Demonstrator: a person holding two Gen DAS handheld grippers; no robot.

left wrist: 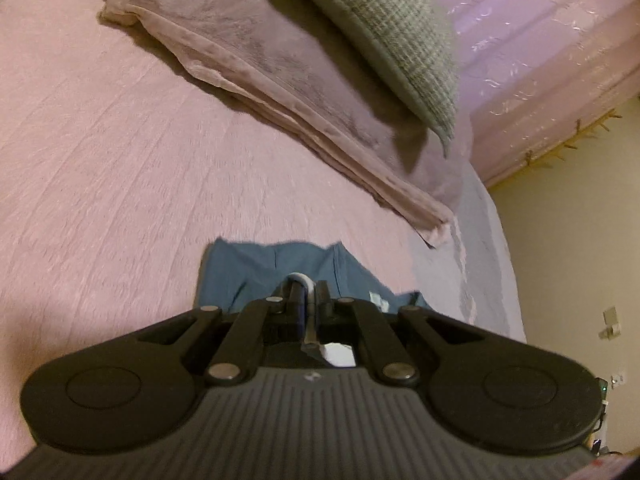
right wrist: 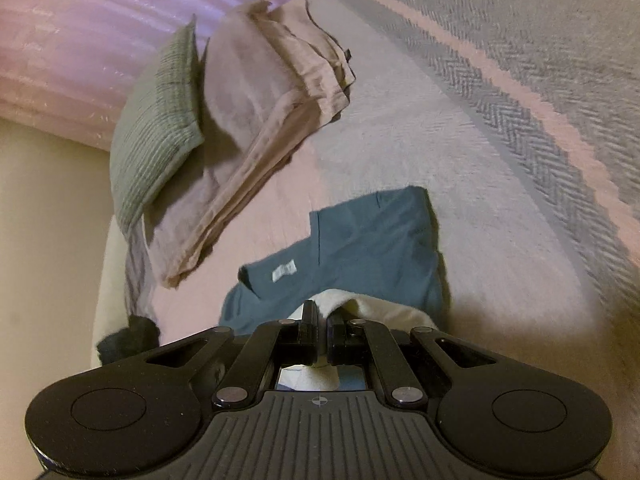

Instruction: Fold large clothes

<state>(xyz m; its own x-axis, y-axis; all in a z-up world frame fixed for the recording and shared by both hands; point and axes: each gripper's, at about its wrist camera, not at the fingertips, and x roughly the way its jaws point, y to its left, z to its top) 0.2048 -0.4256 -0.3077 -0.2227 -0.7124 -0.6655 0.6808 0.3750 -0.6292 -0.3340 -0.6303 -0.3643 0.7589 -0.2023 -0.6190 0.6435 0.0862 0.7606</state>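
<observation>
A folded blue garment lies on the pink bed cover, just beyond my left gripper. That gripper is shut, with a thin pale strip of cloth pinched between its fingers. In the right wrist view the same blue garment shows a white label. A cream cloth lies over its near edge, and my right gripper is shut on that cloth. How much further the cream cloth reaches is hidden under both grippers.
A folded pink blanket with a grey-green pillow on it lies near the headboard. The bed edge and a cream wall are at the right. A grey herringbone blanket covers the far side. A dark object sits at the bed's edge.
</observation>
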